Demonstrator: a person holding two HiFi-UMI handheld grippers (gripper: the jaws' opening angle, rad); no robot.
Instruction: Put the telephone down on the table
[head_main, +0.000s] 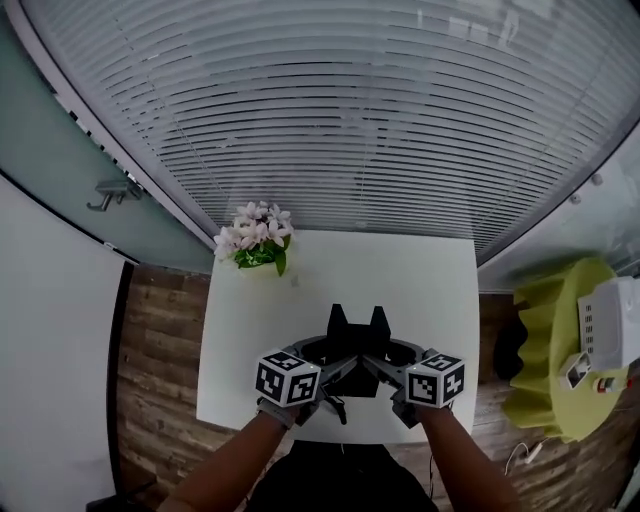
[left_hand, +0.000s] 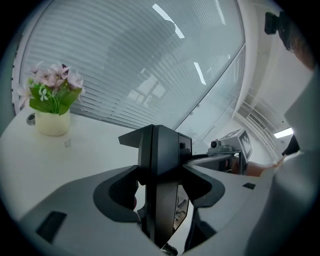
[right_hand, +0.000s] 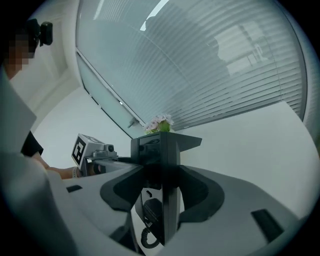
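1. Head view: telephone (head_main: 345, 378) sits low between left gripper (head_main: 337, 316) and right gripper (head_main: 378, 318), over the near edge of the table (head_main: 430, 290). Flowers (head_main: 257, 243) at far left corner. Contact with the surface not discernible.
2. Left gripper view: jaws drawn fully together, nothing seen between them; phone body just below, to their right.
3. Right gripper view: jaws likewise closed; handset and coiled cord (right_hand: 149, 240) just below, to their left.
4. Judgement: phone apparently squeezed between the two closed grippers, at the set-down step. Next move calls for lowering level until it rests, then parting the grippers sideways.
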